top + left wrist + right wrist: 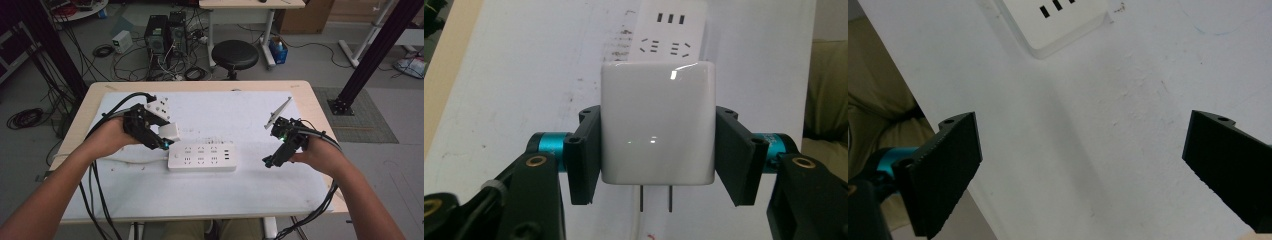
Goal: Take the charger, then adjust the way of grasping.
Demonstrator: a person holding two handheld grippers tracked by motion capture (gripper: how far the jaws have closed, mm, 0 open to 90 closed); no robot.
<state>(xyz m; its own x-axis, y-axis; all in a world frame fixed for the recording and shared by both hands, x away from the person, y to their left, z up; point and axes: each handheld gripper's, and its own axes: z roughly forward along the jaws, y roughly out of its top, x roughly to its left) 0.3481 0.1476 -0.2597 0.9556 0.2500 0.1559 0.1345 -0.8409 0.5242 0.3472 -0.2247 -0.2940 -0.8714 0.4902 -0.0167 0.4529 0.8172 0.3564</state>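
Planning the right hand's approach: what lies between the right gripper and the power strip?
Nothing: in the high view, bare white mat separates the right gripper from the power strip.

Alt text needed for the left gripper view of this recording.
A glossy white square plug adapter is clamped between the two black jaws of the left gripper, its two metal prongs pointing toward the camera. Beyond it, a white plastic power strip lies on the white table cover.
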